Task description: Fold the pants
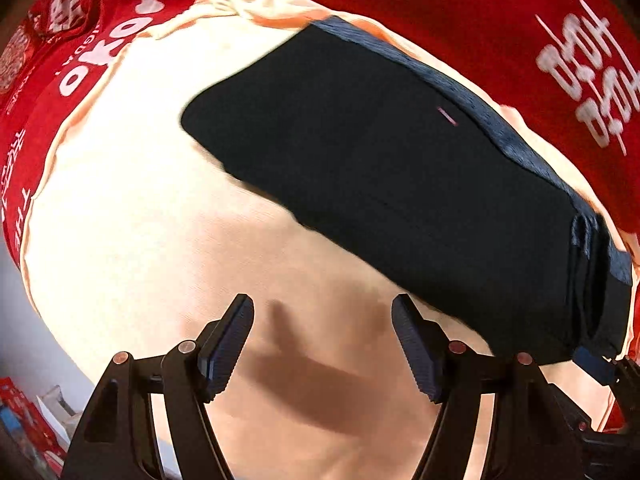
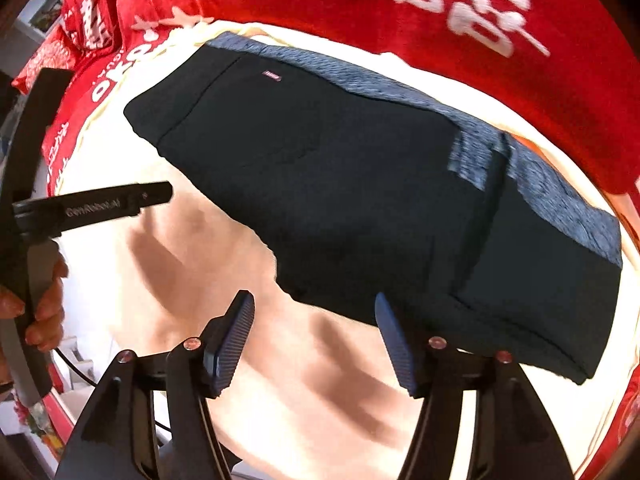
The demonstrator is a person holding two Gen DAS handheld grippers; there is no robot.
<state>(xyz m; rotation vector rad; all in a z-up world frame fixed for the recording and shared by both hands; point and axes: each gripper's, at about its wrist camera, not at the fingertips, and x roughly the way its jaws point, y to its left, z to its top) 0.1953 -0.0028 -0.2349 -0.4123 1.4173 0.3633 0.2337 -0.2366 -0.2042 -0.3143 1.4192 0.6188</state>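
Observation:
The dark navy pants (image 1: pixel 384 184) lie folded into a compact rectangle on a cream cloth (image 1: pixel 132 216), with a blue-grey waistband (image 1: pixel 492 120) along the far edge. In the right wrist view the same pants (image 2: pixel 340 200) show a small pink label and the waistband (image 2: pixel 560 196). My left gripper (image 1: pixel 322 344) hovers open over bare cream cloth, just short of the pants' near edge. My right gripper (image 2: pixel 314 340) is open too, its right finger (image 2: pixel 394 344) close to the pants' near edge, nothing between the pads. The left gripper's body (image 2: pixel 96 202) and a hand (image 2: pixel 44 300) appear at the left.
A red cover with white lettering (image 1: pixel 580 92) lies under the cream cloth and surrounds it on the far side and the left (image 2: pixel 460 4). Red boxes and clutter (image 1: pixel 24 420) sit beyond the surface's edge at lower left. A cable (image 2: pixel 76 368) trails below the hand.

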